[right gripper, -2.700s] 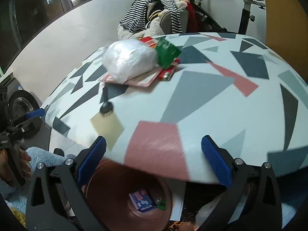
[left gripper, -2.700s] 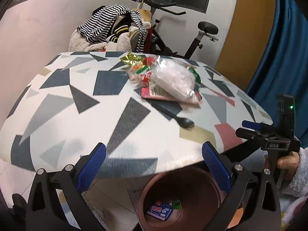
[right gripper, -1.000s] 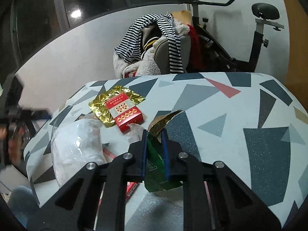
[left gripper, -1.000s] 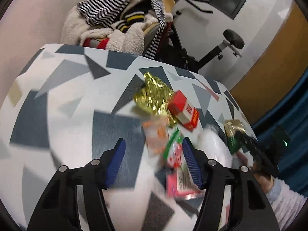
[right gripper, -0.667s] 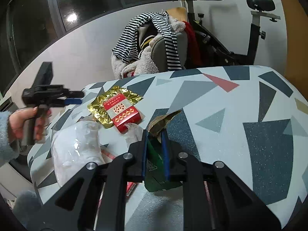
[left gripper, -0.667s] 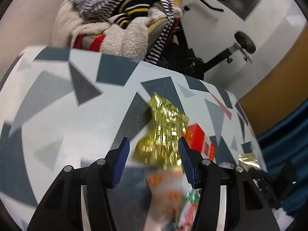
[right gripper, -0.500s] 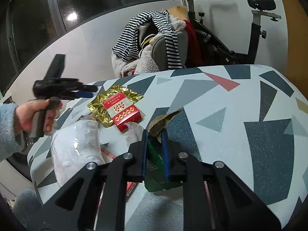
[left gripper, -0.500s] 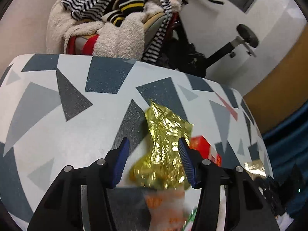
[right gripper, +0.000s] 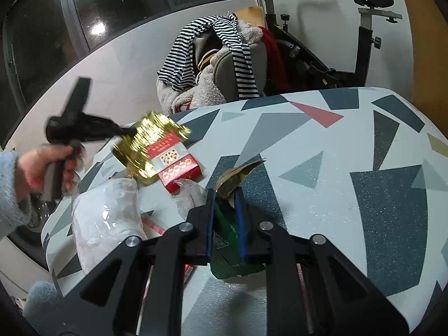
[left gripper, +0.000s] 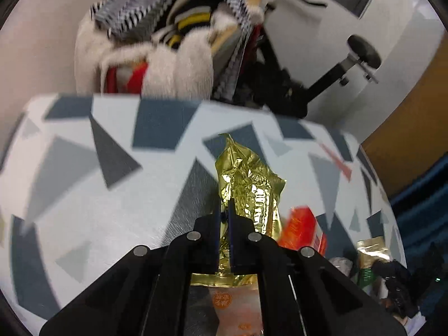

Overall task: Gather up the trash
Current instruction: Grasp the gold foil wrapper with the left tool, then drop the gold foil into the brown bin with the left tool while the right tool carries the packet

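Observation:
My left gripper is shut on a crumpled gold foil wrapper and holds its near edge; in the right wrist view the gripper has the wrapper lifted off the table. My right gripper is shut on a green and gold snack packet lying on the table. A red box lies beside the wrapper and also shows in the left wrist view. A white plastic bag lies to the left.
The round table has a grey, blue and red triangle pattern. An orange sachet lies under my left gripper. Behind the table stand a chair piled with striped clothes and an exercise bike.
My left gripper has closed on the gold wrapper and raised it off the table. My right gripper stays shut on the green packet in the same place.

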Demonstrator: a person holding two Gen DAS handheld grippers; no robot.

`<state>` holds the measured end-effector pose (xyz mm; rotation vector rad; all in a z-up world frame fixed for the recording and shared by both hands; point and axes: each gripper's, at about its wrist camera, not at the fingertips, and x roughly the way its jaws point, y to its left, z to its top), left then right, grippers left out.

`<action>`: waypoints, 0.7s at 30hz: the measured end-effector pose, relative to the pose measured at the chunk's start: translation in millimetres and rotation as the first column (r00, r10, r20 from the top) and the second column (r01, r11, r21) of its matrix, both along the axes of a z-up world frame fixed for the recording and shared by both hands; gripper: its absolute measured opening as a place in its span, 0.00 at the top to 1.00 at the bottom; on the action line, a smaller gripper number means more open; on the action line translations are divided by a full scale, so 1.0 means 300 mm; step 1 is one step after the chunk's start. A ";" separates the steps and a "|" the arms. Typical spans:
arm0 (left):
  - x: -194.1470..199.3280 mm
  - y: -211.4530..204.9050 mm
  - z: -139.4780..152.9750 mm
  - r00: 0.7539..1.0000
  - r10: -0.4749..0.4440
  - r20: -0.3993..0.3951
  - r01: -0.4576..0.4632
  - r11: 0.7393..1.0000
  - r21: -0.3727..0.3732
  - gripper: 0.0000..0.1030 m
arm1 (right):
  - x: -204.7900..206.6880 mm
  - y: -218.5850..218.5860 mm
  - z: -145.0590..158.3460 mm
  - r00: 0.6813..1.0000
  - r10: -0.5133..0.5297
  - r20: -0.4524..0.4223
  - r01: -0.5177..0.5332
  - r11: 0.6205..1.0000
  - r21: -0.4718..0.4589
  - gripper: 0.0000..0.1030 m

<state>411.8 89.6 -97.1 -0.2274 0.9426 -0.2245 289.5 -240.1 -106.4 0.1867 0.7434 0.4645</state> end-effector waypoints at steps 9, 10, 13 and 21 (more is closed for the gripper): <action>-0.225 0.080 0.325 0.987 -0.037 0.155 0.026 0.997 0.072 0.96 | -0.041 0.049 0.081 0.998 0.057 0.038 -0.055 0.997 -0.055 0.84; -0.258 0.081 0.346 0.986 -0.045 0.163 0.032 0.997 0.076 0.96 | -0.052 0.050 0.098 0.997 0.061 0.046 -0.059 0.997 -0.052 0.84; -0.396 0.070 0.389 0.978 -0.079 0.191 0.063 0.994 0.091 0.96 | -0.109 0.060 0.170 0.993 0.090 0.074 -0.087 0.995 -0.046 0.84; -0.785 -0.008 0.349 0.961 -0.144 0.238 0.113 0.984 0.140 0.95 | -0.324 0.096 0.270 0.976 0.190 0.103 -0.184 0.981 -0.062 0.84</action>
